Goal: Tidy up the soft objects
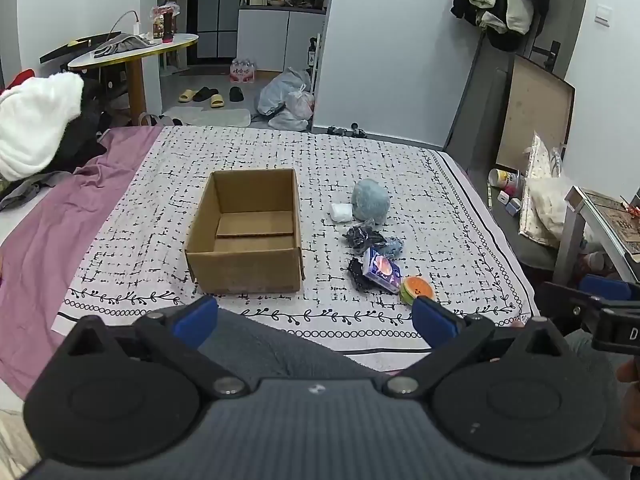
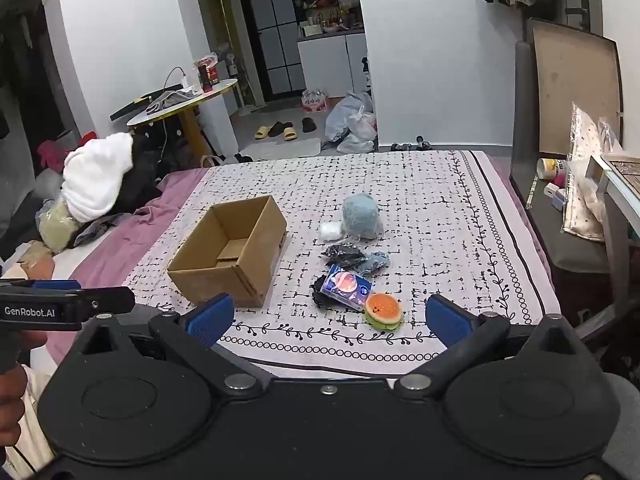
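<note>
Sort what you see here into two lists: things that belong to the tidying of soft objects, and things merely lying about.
Belong to the job:
cardboard box
blue fluffy ball
white pad
burger toy
tissue pack
black bundles

Lying about:
slippers
plastic bags
round table
white blanket

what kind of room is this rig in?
Most likely a small lived-in apartment bedroom. The work surface is a bed under a patterned sheet, slippers lie on the floor near a doorway, and jackets hang on the wall. A kitchen-like nook shows behind.
</note>
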`<state>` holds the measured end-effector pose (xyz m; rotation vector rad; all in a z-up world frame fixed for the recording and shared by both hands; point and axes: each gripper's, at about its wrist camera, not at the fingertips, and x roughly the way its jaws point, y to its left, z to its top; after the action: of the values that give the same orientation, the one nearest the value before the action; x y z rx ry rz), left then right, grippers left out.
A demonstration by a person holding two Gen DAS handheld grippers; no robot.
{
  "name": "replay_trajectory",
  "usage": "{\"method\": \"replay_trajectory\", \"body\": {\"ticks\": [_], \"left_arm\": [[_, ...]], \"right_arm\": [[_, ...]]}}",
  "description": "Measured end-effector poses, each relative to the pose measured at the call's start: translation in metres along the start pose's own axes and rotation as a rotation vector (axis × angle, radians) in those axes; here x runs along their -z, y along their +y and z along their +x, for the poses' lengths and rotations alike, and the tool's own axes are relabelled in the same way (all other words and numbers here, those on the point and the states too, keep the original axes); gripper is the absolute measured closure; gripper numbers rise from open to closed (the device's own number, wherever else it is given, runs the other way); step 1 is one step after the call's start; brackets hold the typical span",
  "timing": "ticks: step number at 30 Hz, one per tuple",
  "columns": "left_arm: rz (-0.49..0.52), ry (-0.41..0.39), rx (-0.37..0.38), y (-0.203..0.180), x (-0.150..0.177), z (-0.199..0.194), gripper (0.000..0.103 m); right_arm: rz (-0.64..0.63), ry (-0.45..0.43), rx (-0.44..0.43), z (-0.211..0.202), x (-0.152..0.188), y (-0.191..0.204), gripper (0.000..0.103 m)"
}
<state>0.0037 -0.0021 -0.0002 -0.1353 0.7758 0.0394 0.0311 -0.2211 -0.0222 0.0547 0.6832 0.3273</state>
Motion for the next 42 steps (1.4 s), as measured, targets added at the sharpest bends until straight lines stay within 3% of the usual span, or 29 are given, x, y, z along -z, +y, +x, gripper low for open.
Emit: {"method": "replay_trajectory", "body": {"ticks": [10,42], "left_arm": [[0.005,-0.005,0.004,0.003,0.0,-0.002,0.001],[0.012,-0.004,0.011,-0.002,0.0,-0.002,0.001]], "right_arm": [[0.085,0.014,-0.016,0.002,0.0,-0.017,0.0],[0.087,-0.007,-0.014,-0.001,0.001,-0.023,0.0]]}}
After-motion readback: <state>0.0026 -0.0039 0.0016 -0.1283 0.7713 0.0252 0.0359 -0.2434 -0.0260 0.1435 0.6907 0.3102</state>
